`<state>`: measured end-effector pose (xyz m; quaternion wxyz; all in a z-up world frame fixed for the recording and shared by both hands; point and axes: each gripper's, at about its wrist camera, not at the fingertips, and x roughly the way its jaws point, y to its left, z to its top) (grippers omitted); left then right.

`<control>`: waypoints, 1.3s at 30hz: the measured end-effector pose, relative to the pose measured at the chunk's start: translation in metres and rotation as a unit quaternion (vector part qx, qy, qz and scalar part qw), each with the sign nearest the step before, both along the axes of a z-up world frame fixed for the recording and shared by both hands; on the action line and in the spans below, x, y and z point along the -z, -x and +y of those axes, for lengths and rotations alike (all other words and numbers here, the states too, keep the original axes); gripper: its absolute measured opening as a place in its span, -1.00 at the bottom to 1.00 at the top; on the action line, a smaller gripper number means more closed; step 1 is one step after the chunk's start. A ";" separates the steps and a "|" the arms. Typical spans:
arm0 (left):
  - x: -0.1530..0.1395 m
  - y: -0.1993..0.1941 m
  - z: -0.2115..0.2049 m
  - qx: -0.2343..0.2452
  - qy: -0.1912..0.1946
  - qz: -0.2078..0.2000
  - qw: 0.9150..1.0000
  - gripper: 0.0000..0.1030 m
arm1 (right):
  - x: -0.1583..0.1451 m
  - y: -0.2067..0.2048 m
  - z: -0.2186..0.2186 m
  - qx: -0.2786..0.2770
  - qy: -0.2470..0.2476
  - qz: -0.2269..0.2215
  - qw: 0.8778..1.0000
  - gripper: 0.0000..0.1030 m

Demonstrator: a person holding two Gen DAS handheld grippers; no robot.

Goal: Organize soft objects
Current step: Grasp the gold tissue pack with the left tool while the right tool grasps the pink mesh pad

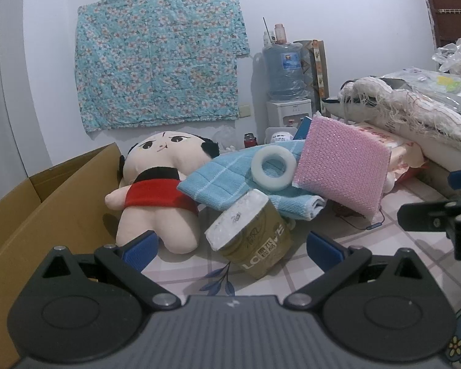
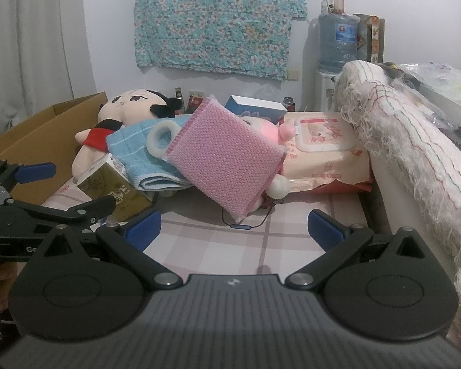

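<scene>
- Clutter is being shown heaped on a checked tablecloth (image 2: 218,240), with a cardboard box (image 1: 55,203) standing at nine o'clock of the heap.
- The left gripper (image 1: 232,247) is being held released — its blue pads are spread wide, nothing is being gripped, and a gold-wrapped tissue pack (image 1: 255,233) is lying tipped just ahead, between them.
- The right gripper (image 2: 234,230) is likewise being held released over bare cloth, with a pink sponge (image 2: 227,160) lying at twelve o'clock of it.
- A plush doll (image 1: 156,187) in a red top is being seen on its back, touching the box wall, at eleven o'clock of the left gripper.
- A folded blue towel (image 1: 218,184) is being draped across the doll and the tissue pack; a white ring (image 1: 273,166) is resting on top of it.
- The pink sponge is leaning tilted against the ring and over a pink plush toy (image 2: 270,132), which is mostly being hidden.
- A wet-wipes pack (image 2: 322,147) is lying behind the sponge, at one o'clock of the right gripper.
- A fringed white blanket (image 2: 415,141) is being hung over a ledge at three o'clock.
</scene>
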<state>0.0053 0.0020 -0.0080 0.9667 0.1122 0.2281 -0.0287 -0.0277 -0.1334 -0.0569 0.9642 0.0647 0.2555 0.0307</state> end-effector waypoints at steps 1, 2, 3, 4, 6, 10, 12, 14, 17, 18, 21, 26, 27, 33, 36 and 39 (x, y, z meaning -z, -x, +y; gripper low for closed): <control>0.000 0.000 0.000 0.000 0.000 0.000 1.000 1.00 | 0.000 0.000 0.000 0.000 0.000 0.000 1.000 0.98; 0.000 0.000 0.000 0.000 0.000 -0.001 1.000 1.00 | 0.000 0.000 0.000 0.001 -0.001 0.000 1.000 0.98; 0.000 0.000 0.000 0.000 0.000 -0.001 1.000 1.00 | 0.000 -0.001 -0.001 0.002 0.000 0.001 1.000 0.98; 0.000 0.000 0.000 0.000 0.000 0.000 1.000 1.00 | 0.001 -0.001 0.000 0.003 0.001 0.001 1.000 0.98; 0.000 0.000 0.000 0.000 0.000 0.001 1.000 1.00 | 0.002 -0.002 0.001 0.008 0.013 0.002 1.000 0.98; 0.000 0.000 0.000 0.001 -0.001 0.001 1.000 1.00 | 0.002 -0.002 0.003 0.006 0.021 0.000 1.000 0.98; 0.001 0.000 -0.001 0.002 -0.001 0.000 1.000 1.00 | 0.002 -0.002 0.003 0.007 0.022 0.001 1.000 0.98; 0.001 0.000 -0.001 0.002 -0.001 0.001 1.000 1.00 | 0.002 -0.002 0.002 0.007 0.020 0.002 1.000 0.98; 0.001 -0.001 -0.001 0.002 -0.001 0.001 1.000 1.00 | 0.002 -0.002 0.002 0.008 0.018 0.003 1.000 0.98; 0.001 0.000 -0.002 0.001 0.000 0.001 1.000 1.00 | 0.002 -0.002 0.002 0.008 0.017 0.004 1.000 0.98; 0.001 0.000 -0.001 0.002 0.001 0.001 1.000 1.00 | 0.002 -0.002 0.002 0.008 0.018 0.003 1.000 0.98; 0.000 -0.001 -0.002 0.007 0.008 0.000 1.000 0.91 | 0.001 -0.001 0.001 0.007 0.021 -0.009 1.000 0.98; 0.000 -0.001 -0.001 0.009 0.013 -0.001 1.000 0.90 | 0.001 -0.002 0.001 0.007 0.026 -0.012 1.000 0.98; -0.004 -0.005 0.009 0.032 0.063 0.002 0.998 0.62 | -0.001 -0.015 0.006 -0.010 0.068 -0.022 0.997 0.98; -0.004 -0.007 0.018 0.049 0.080 0.010 0.996 0.46 | -0.004 -0.029 0.009 -0.023 0.094 -0.032 0.995 0.98; -0.005 -0.007 0.020 0.065 0.082 0.011 0.994 0.32 | -0.009 -0.043 0.012 -0.037 0.116 -0.056 0.991 0.98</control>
